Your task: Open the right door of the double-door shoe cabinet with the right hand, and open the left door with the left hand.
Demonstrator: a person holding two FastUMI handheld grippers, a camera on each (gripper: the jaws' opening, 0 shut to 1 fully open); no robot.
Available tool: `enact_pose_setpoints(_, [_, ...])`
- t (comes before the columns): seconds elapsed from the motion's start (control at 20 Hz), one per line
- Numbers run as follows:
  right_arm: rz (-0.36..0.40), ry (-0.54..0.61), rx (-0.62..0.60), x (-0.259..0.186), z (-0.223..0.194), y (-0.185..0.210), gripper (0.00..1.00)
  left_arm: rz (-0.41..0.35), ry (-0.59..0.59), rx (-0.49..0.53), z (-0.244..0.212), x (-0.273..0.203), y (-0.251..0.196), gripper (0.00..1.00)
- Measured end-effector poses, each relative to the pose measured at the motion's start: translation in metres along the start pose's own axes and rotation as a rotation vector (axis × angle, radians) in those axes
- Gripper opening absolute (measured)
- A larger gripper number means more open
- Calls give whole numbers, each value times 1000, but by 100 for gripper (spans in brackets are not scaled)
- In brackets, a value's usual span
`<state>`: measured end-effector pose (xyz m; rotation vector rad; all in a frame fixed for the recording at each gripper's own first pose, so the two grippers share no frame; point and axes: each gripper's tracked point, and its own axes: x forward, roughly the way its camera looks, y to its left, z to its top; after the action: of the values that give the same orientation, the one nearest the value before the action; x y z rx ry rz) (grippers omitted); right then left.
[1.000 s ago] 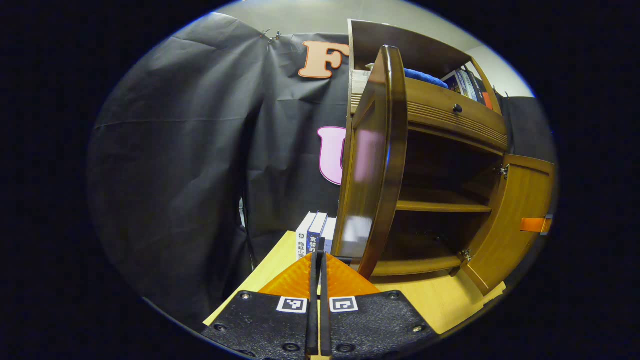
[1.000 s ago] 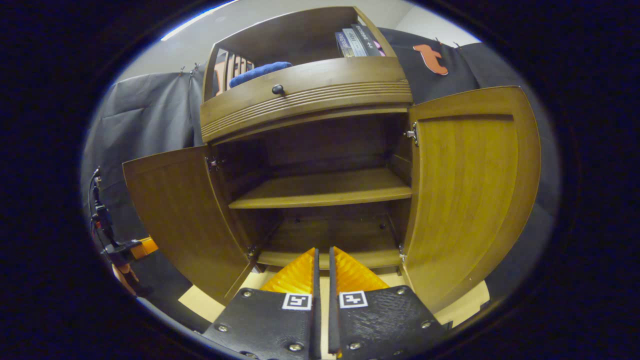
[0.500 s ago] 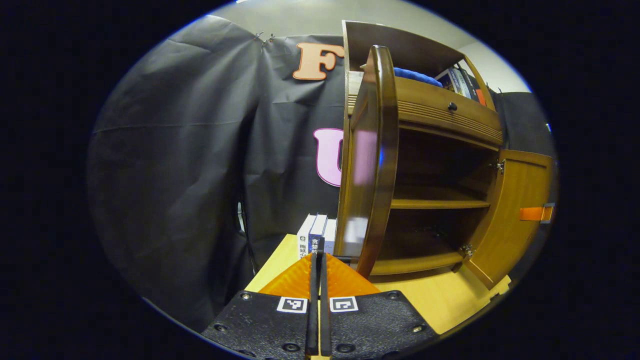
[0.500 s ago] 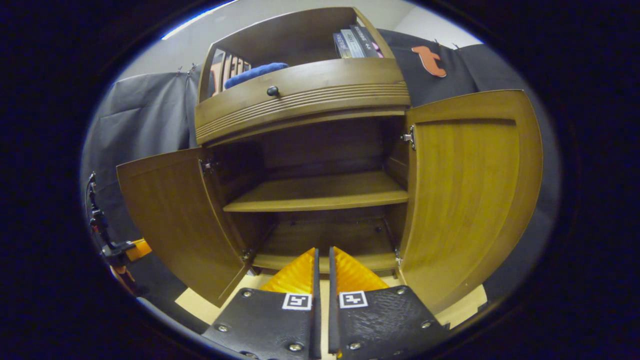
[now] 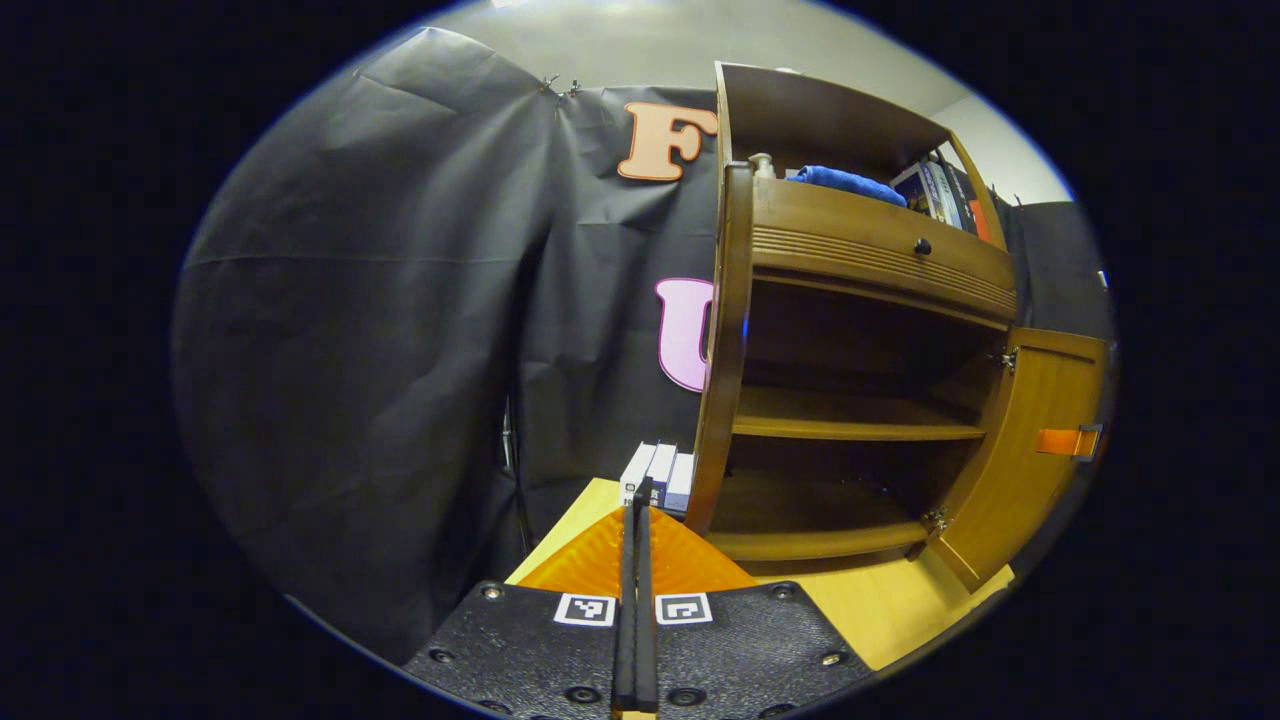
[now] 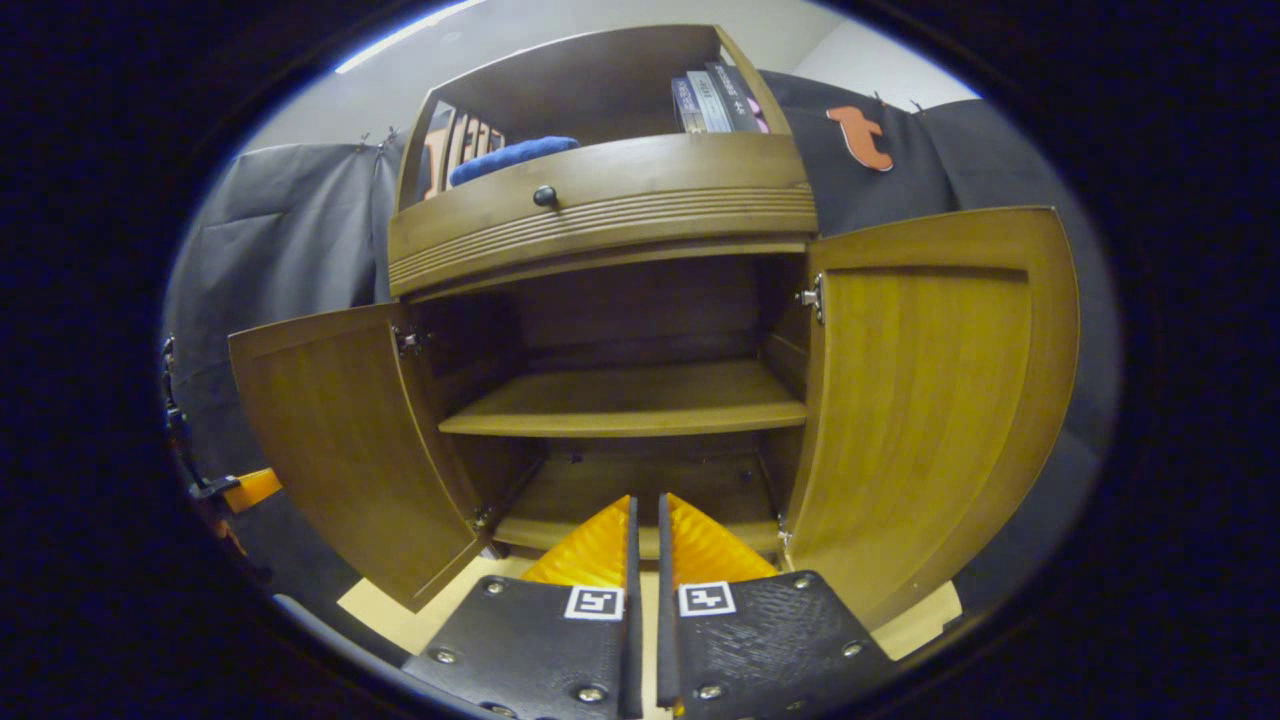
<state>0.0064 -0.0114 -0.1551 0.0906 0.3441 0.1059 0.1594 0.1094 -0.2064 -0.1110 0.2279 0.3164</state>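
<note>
We see the shoe cabinet (image 6: 610,210) standing on the yellow table (image 5: 880,610), near its back edge. Both doors are swung wide open, so the shelves (image 6: 630,405) inside show. The left door (image 6: 340,440) swings out to one side and the right door (image 6: 930,400) to the other. Our left tongs (image 5: 636,500) are pressed closed with nothing between them, just off the cabinet's left side by some books (image 5: 660,470). Our right tongs (image 6: 645,515) are nearly closed and hold nothing, in front of the bottom shelf. We think the job is done, so both tongs hang free.
</note>
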Motion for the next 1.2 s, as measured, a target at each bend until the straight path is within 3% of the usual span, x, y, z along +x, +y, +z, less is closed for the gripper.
enact_pose_setpoints(0.35, [-33,-153,-76,-5,53,-1,6,6,-120,51,41,-9,-11,0])
enact_pose_setpoints(0.55, [-7,-185,-85,-9,68,8,6,-52,-196,74,68,-9,-35,1])
enact_pose_setpoints(0.7, [4,-221,-86,-18,83,12,6,-144,-261,65,84,8,-71,0])
enact_pose_setpoints(0.9, [14,-240,-76,-28,95,17,6,-208,-266,56,89,15,-102,5])
enact_pose_setpoints(0.95, [11,-248,-79,-31,98,17,6,-234,-273,53,90,14,-110,0])
enact_pose_setpoints(1.2, [-10,-258,-92,-46,100,16,6,-335,-275,41,91,21,-150,1])
